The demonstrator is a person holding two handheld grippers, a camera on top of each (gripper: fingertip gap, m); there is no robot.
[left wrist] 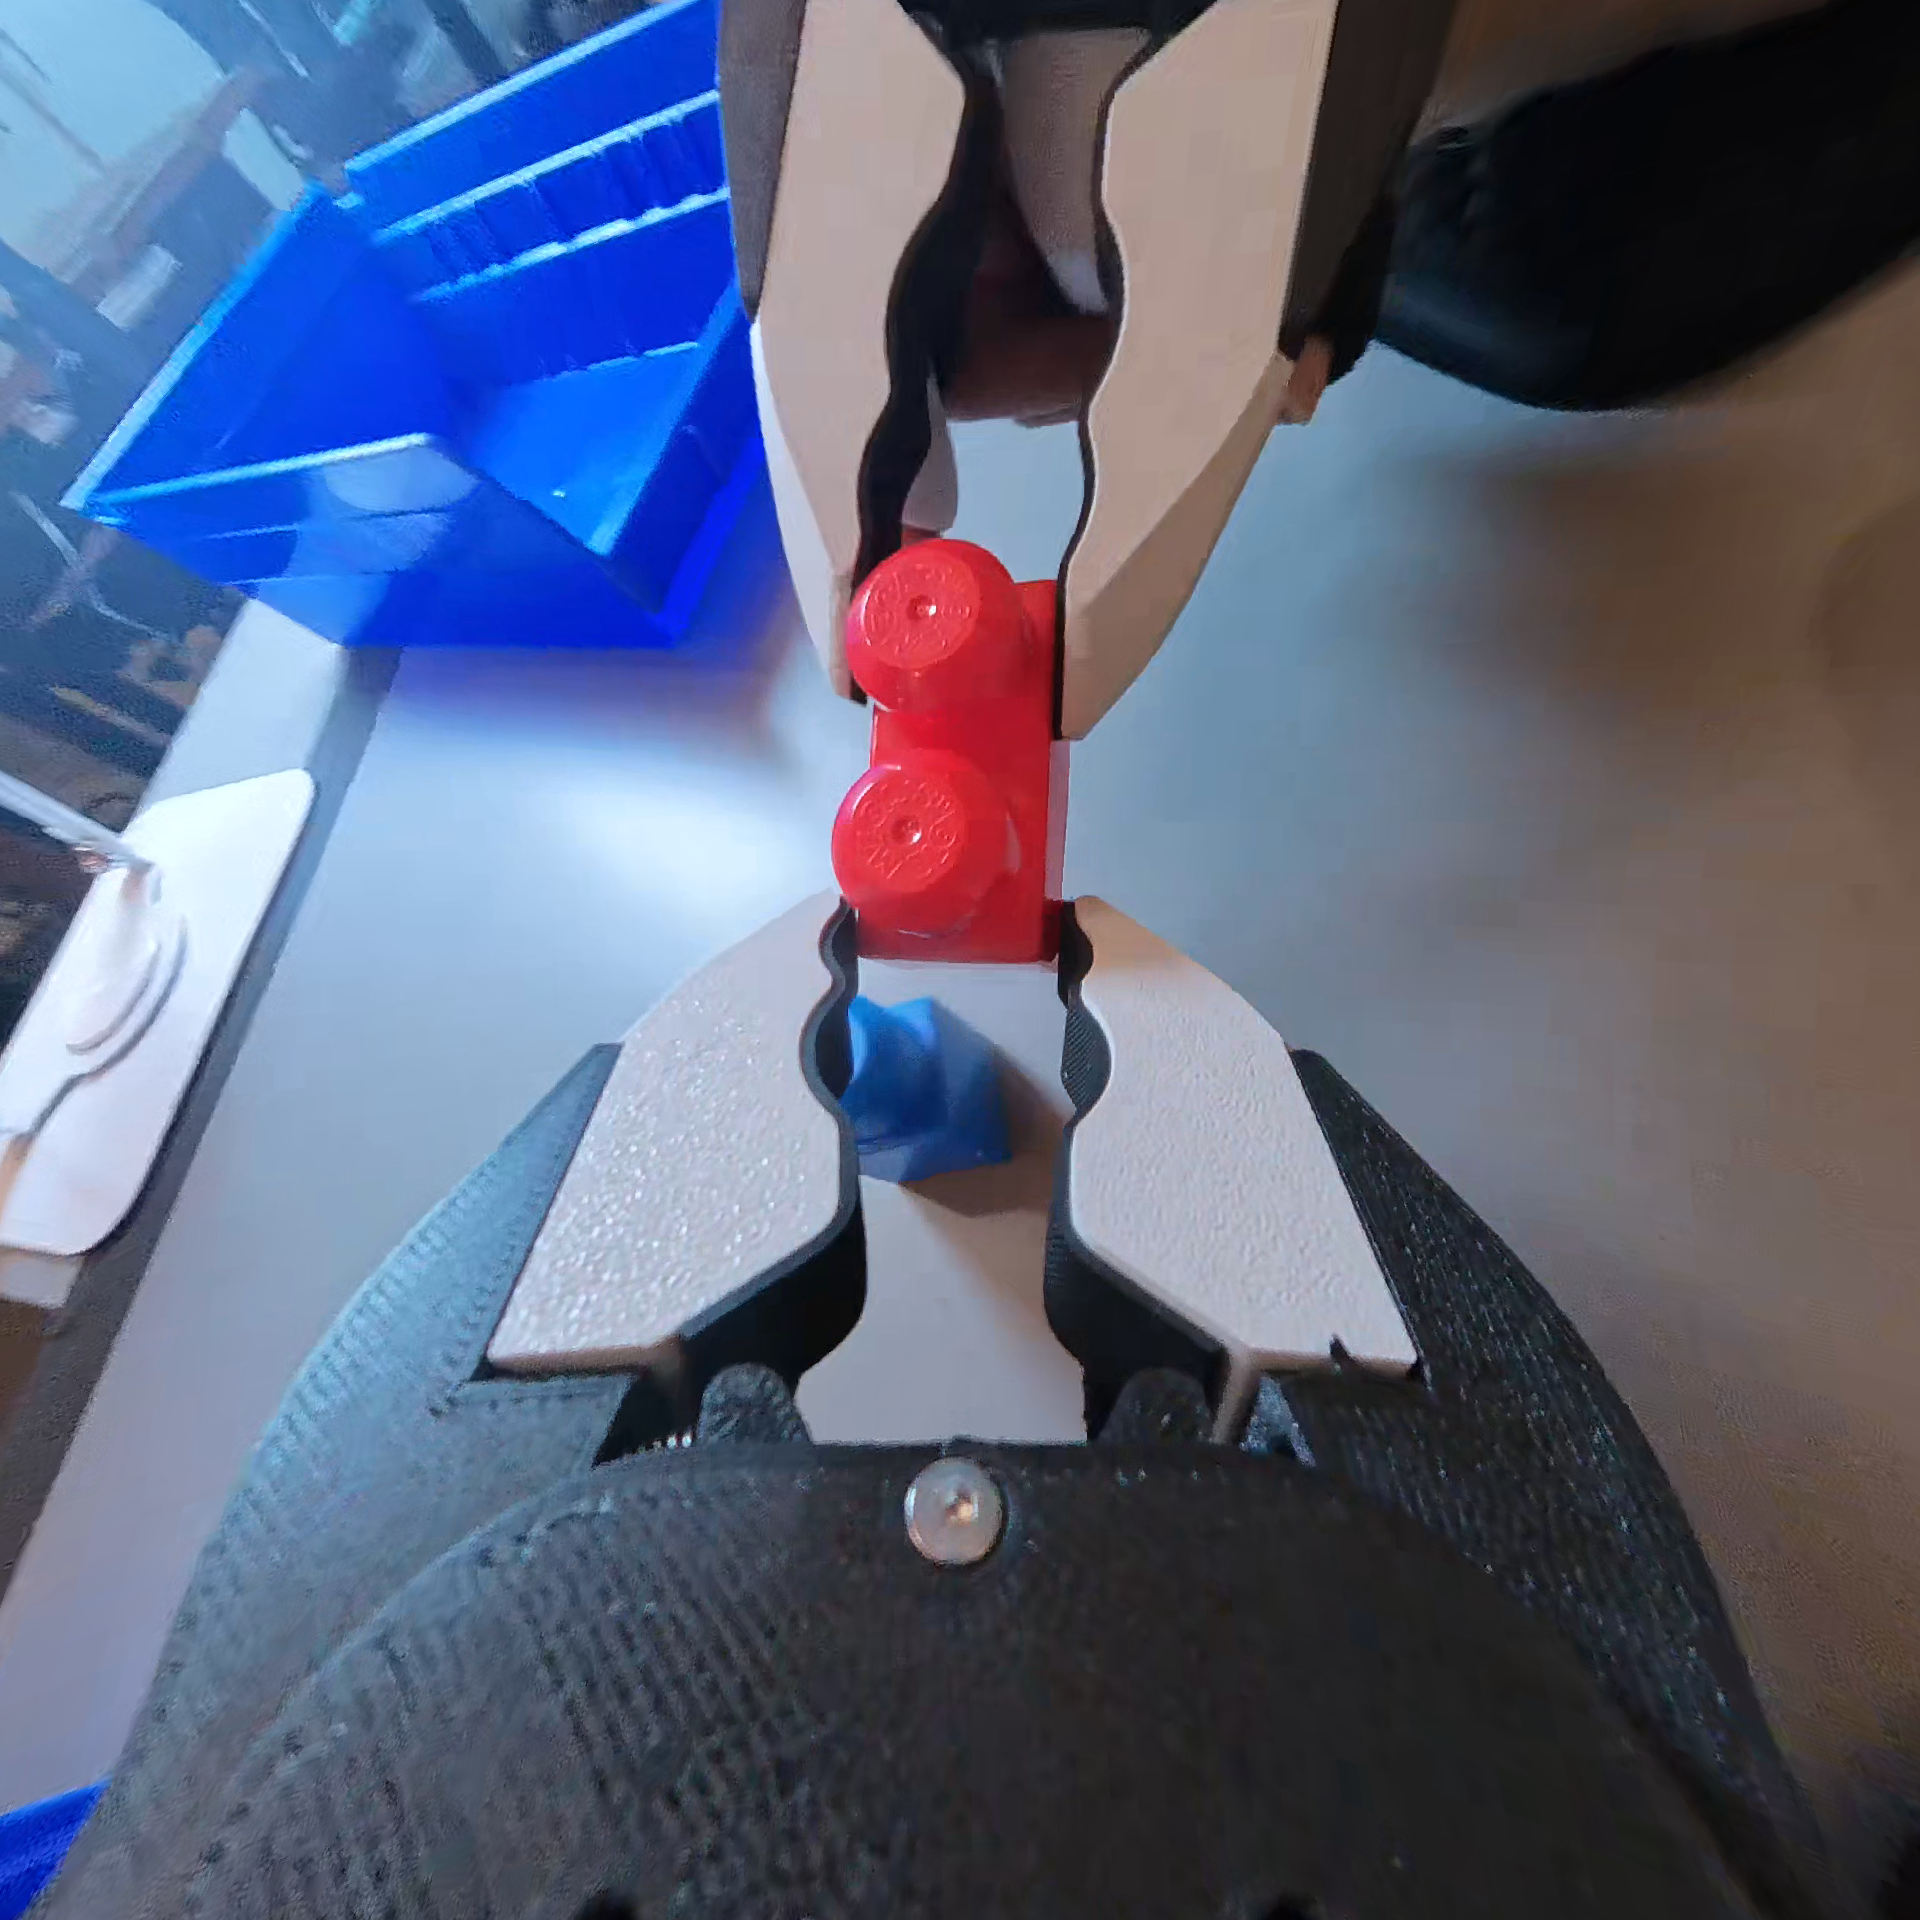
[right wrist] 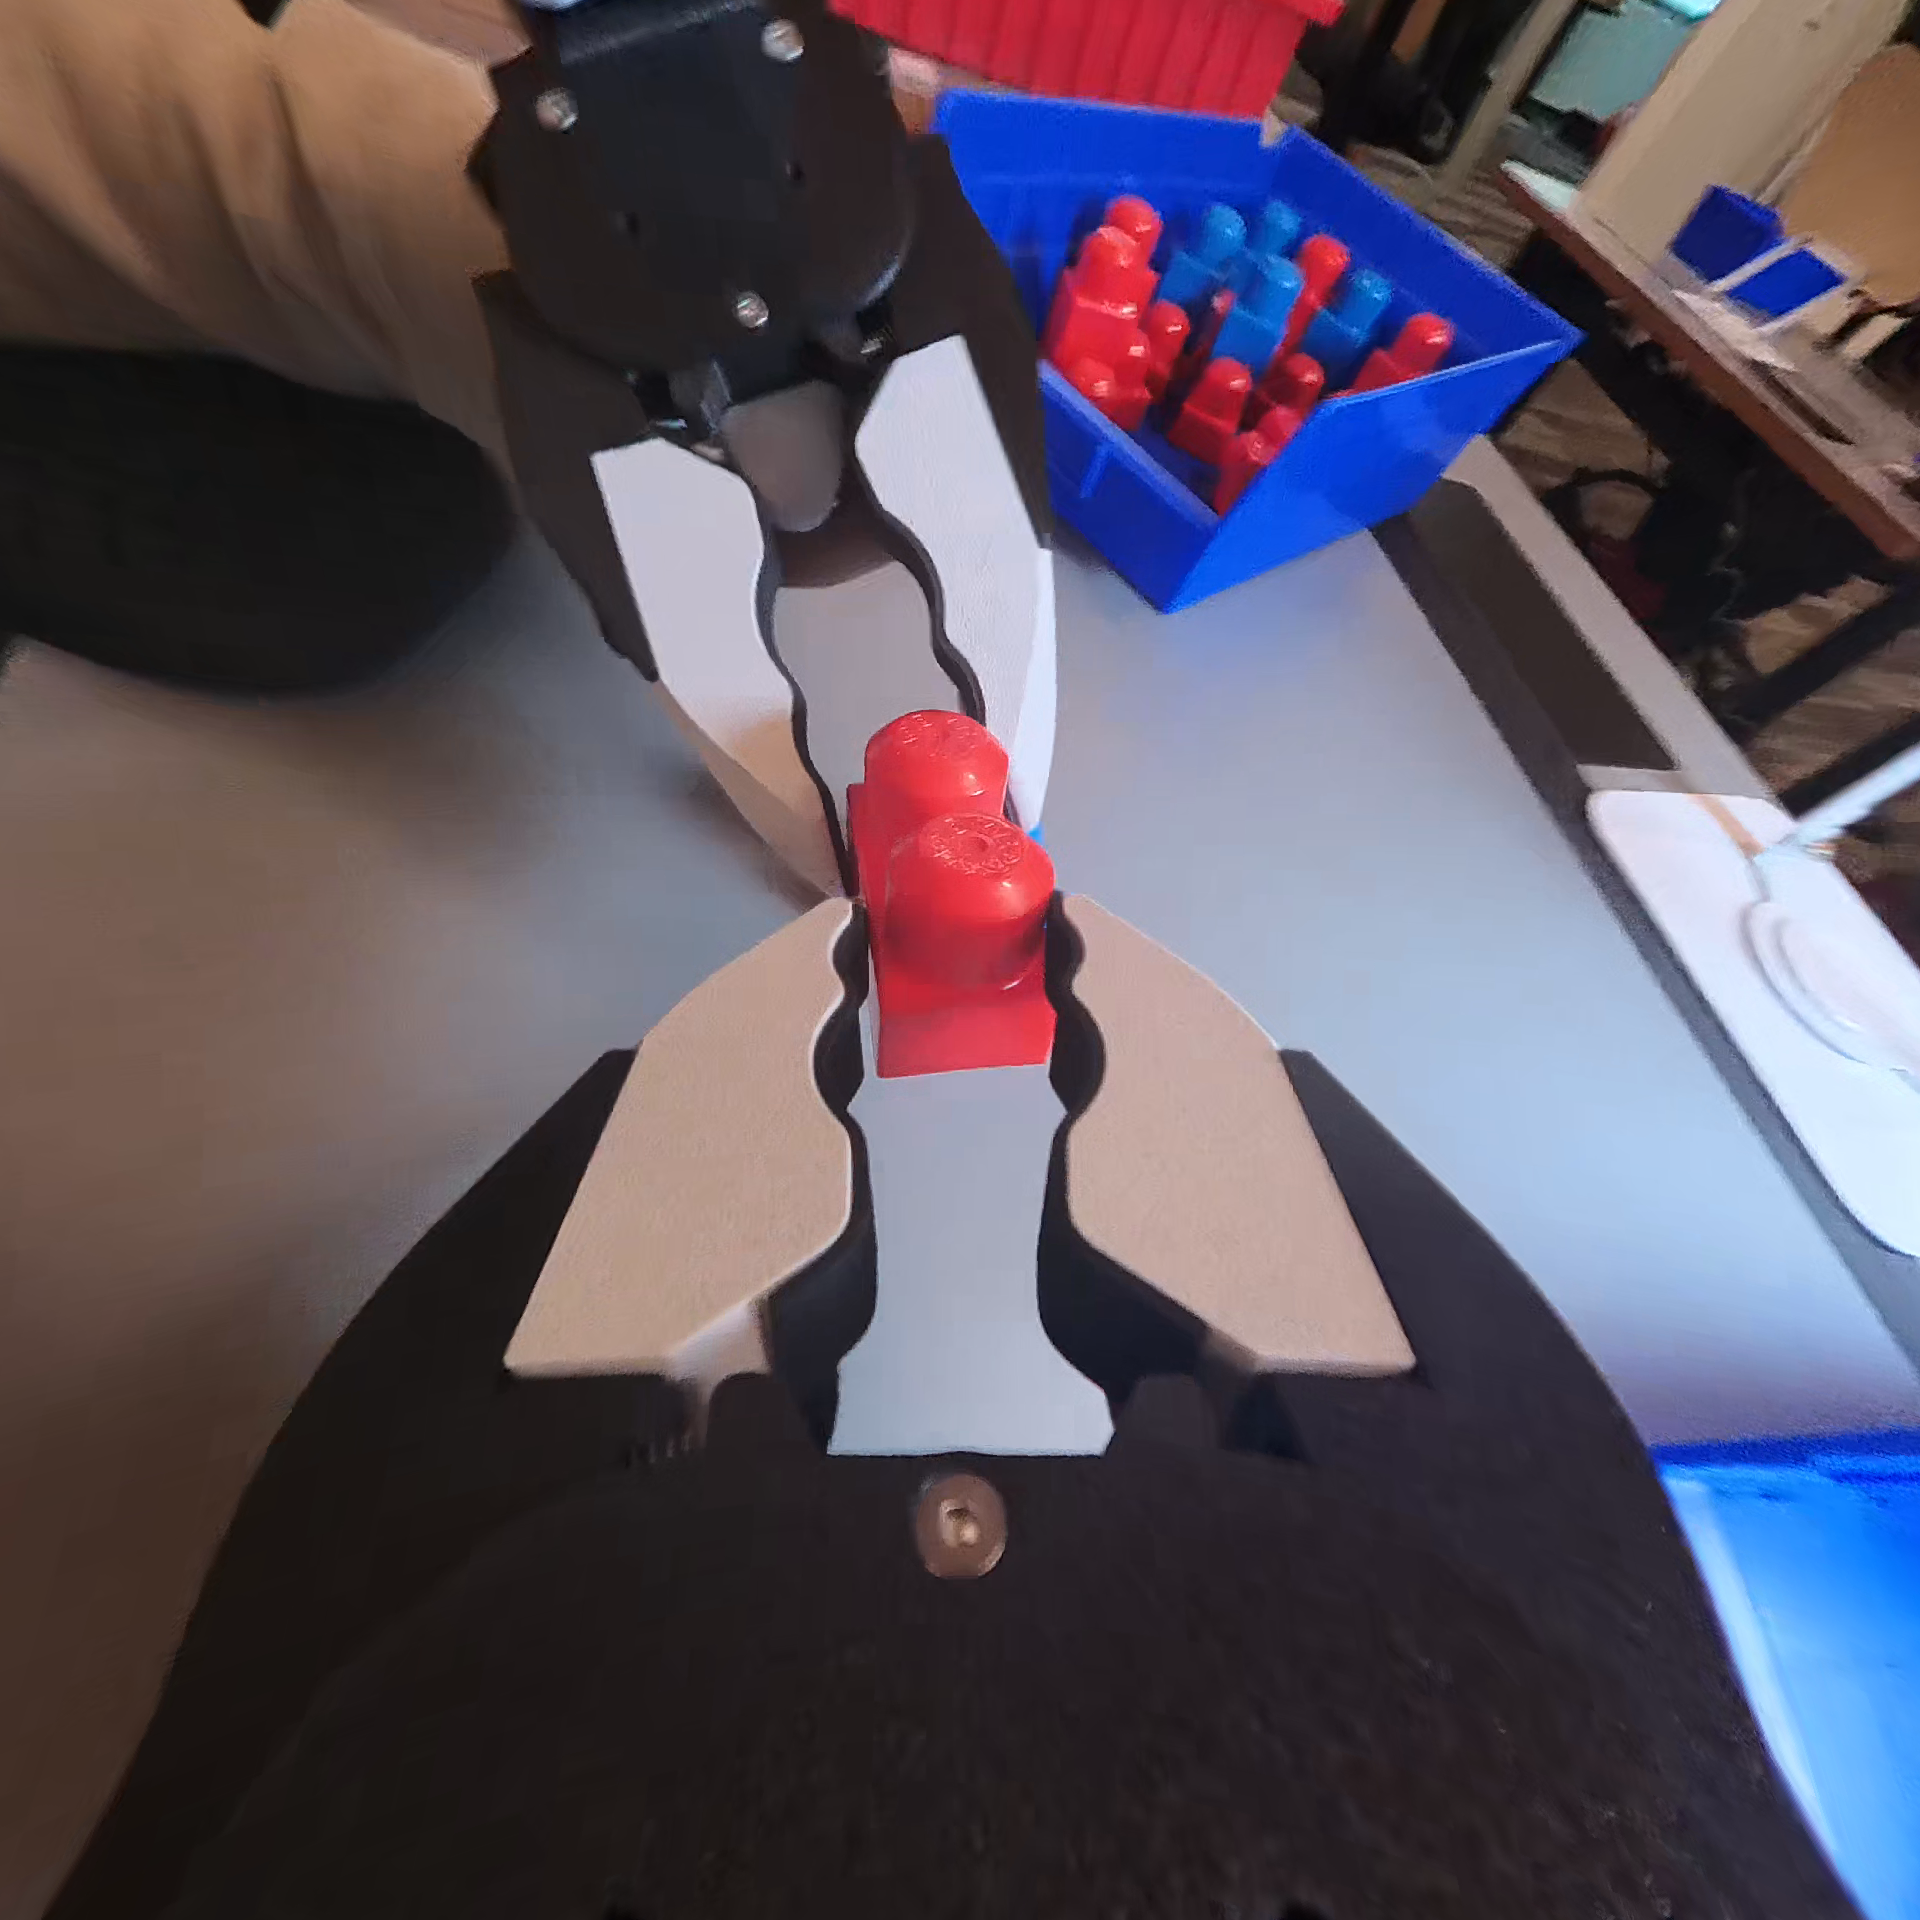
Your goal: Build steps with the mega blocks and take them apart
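Red two-stud block [left wrist: 951,769] held above the surface [left wrist: 1455,831], long axis running between tools. Left tool [left wrist: 956,935] clamps near end, right tool [left wrist: 956,644] far end; studs face left in the left wrist view.

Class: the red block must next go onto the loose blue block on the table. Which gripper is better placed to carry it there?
Left, probably. The blue block lies right under the left gripper. Both it and the right gripper clamp the red block.

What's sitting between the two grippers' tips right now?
Only the red block: the left gripper pinches one end and the right gripper the other. Both wrist views show it.
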